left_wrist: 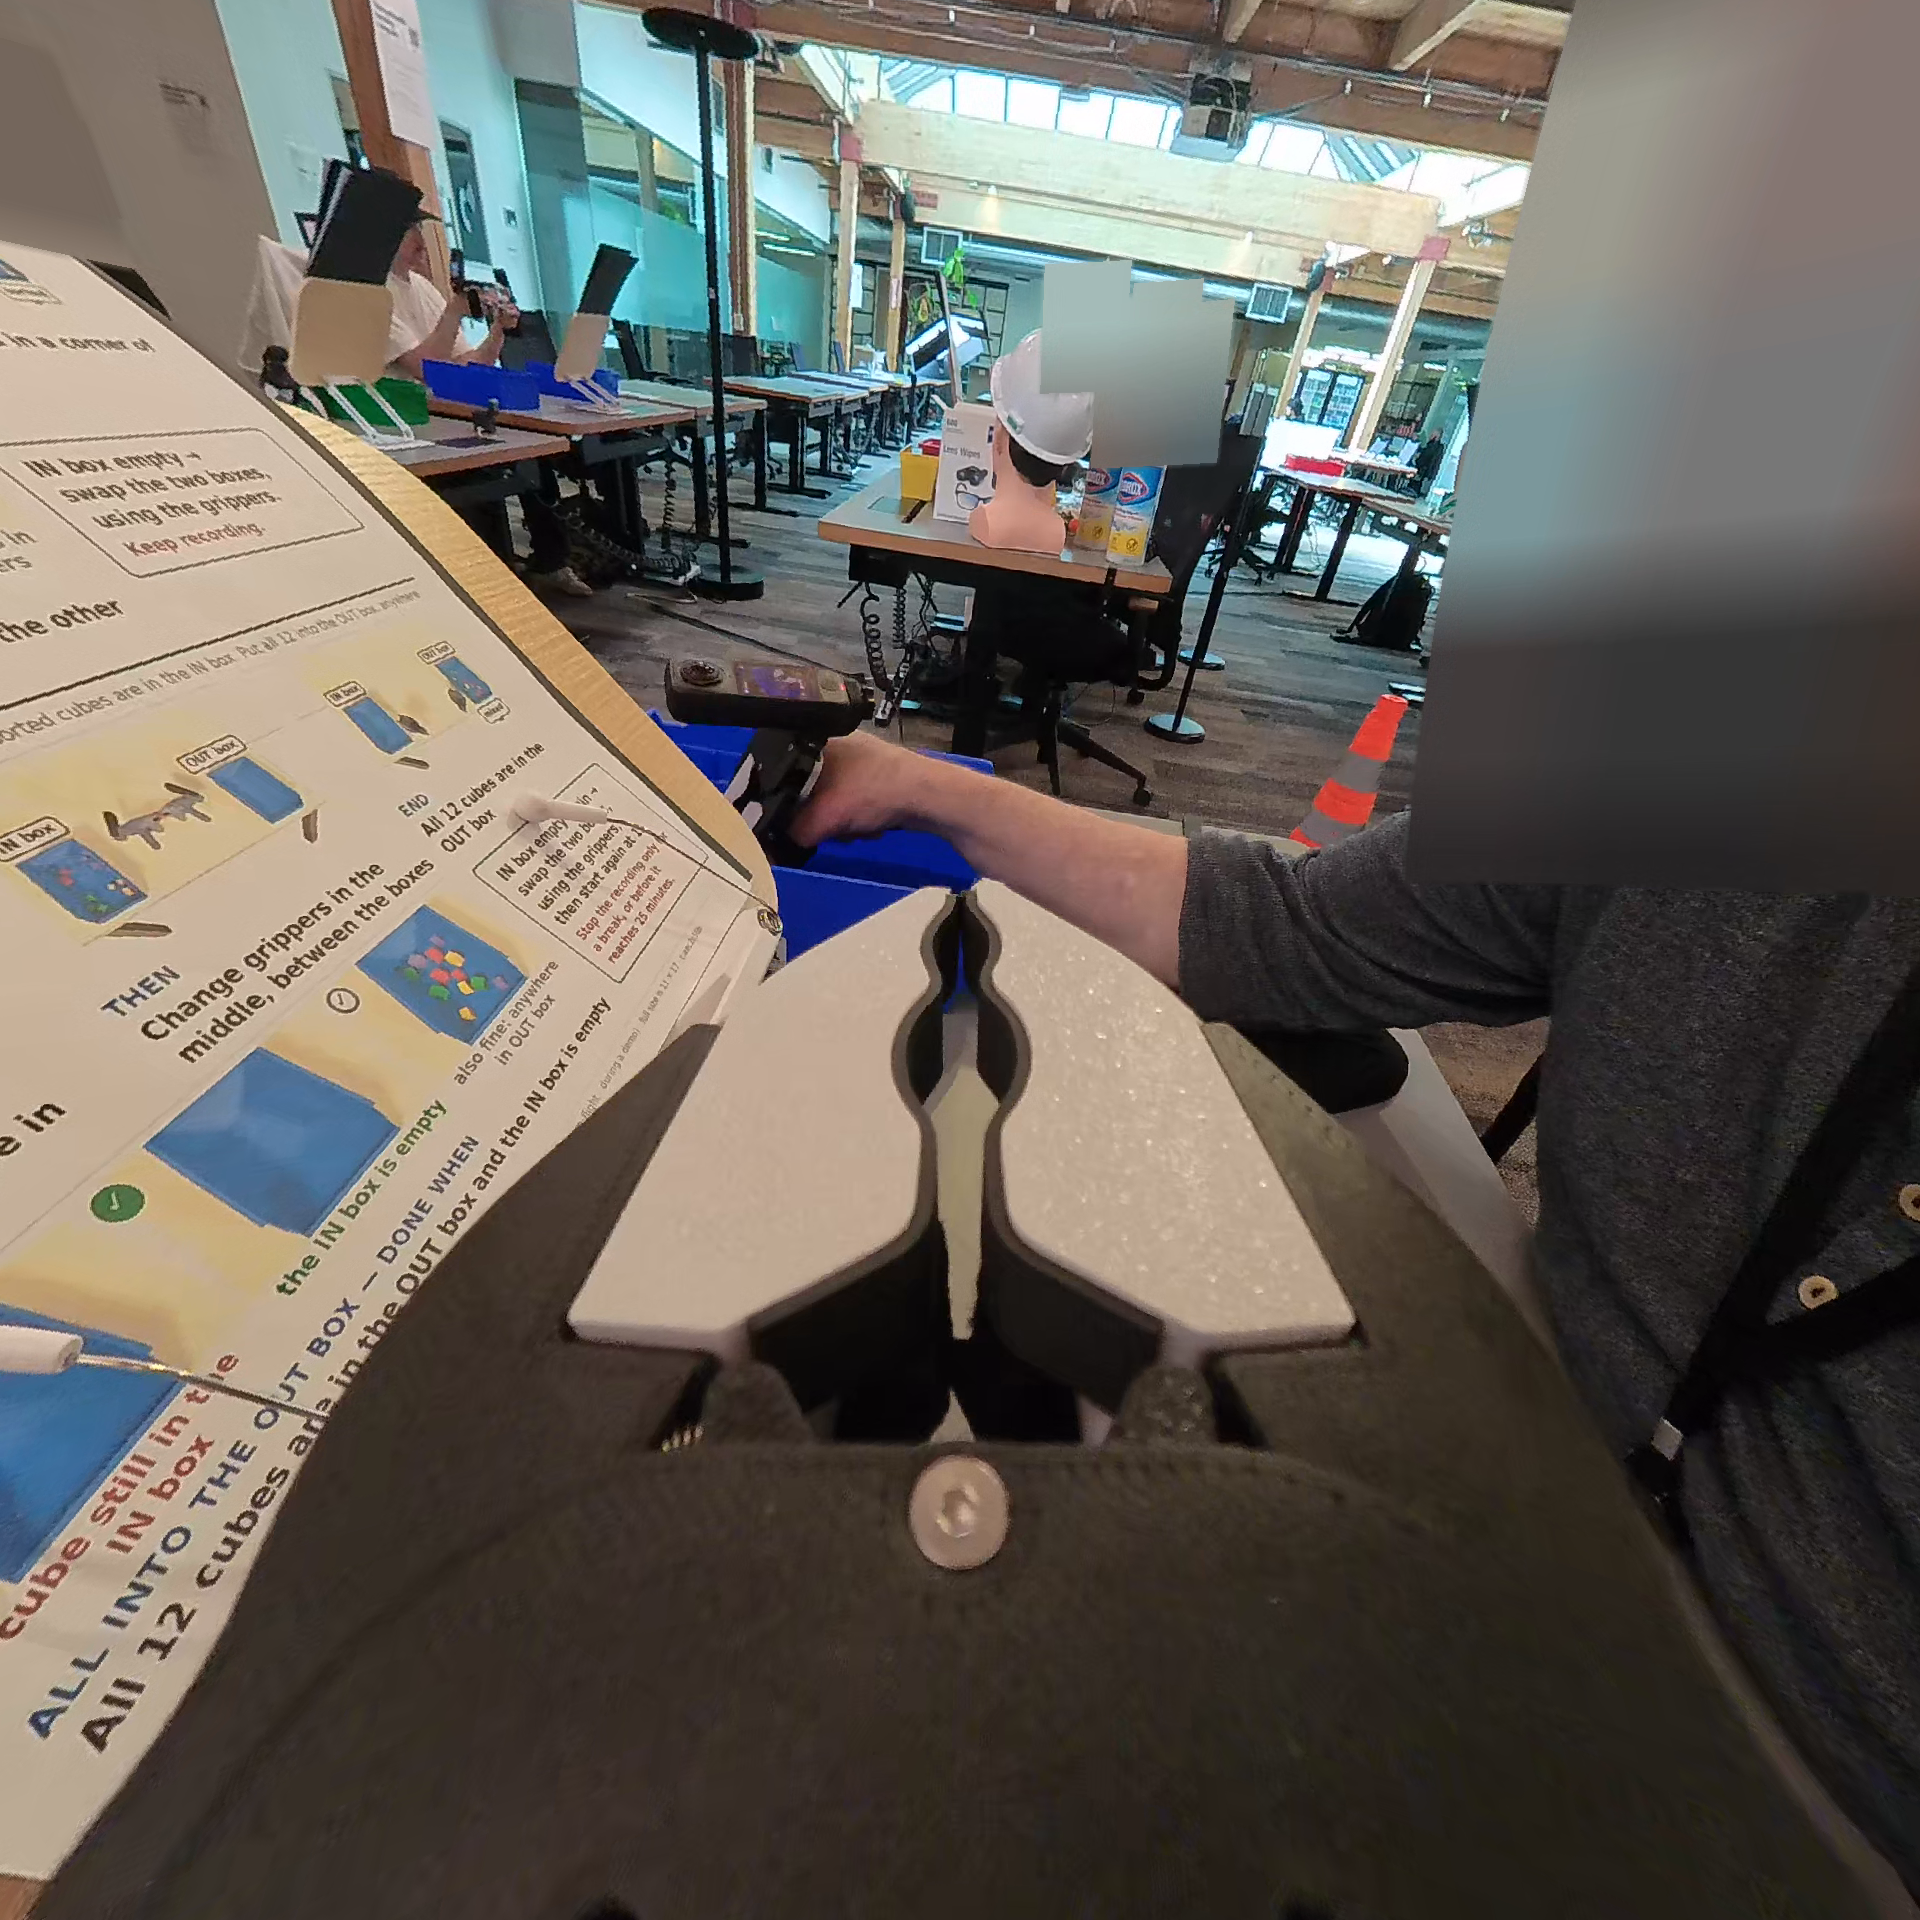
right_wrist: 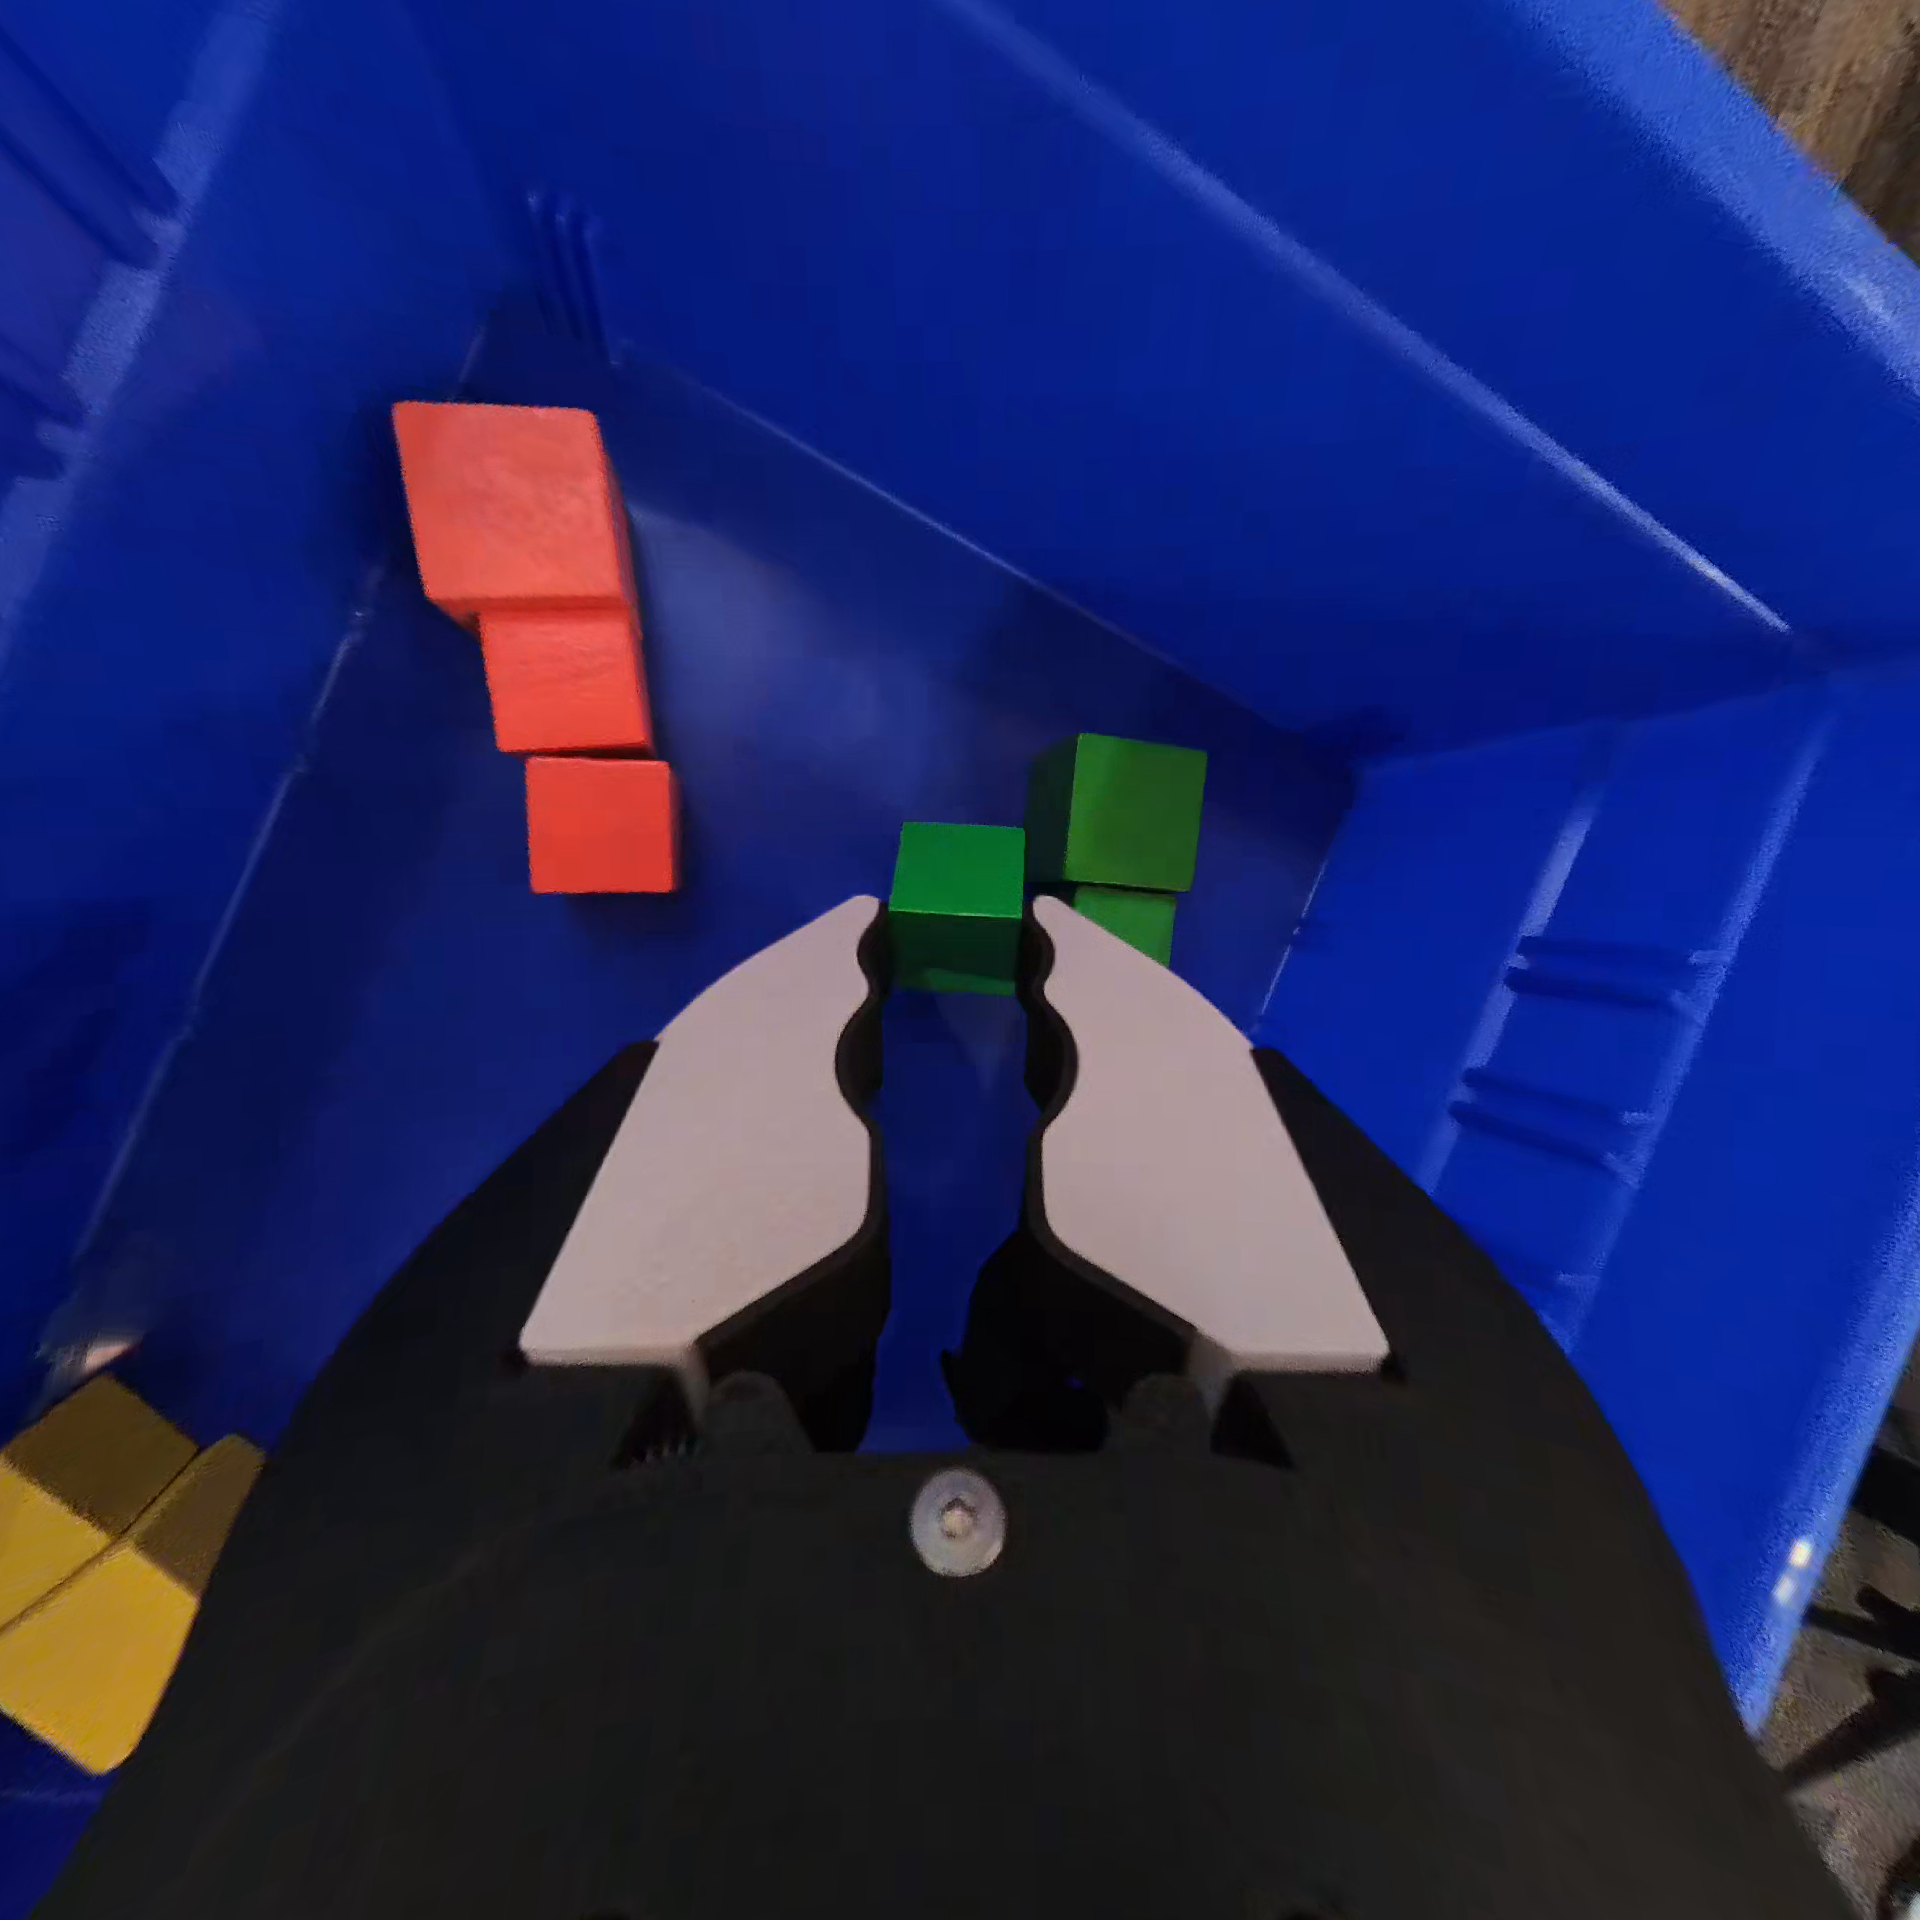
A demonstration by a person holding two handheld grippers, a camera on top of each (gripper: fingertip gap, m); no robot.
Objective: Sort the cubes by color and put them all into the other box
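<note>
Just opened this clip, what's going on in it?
A person is sorting coloured cubes into a blue box with two handheld grippers. The right gripper reaches down inside the box, gripping a green cube beside two stacked green cubes. Three red cubes sit in a row, yellow cubes at the near left. The left gripper is shut and empty, raised beside an instruction sheet.

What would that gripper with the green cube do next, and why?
Probably lower the green cube to the blue box floor and open. The right gripper holds it beside two stacked green cubes, apart from the red ones.
</note>
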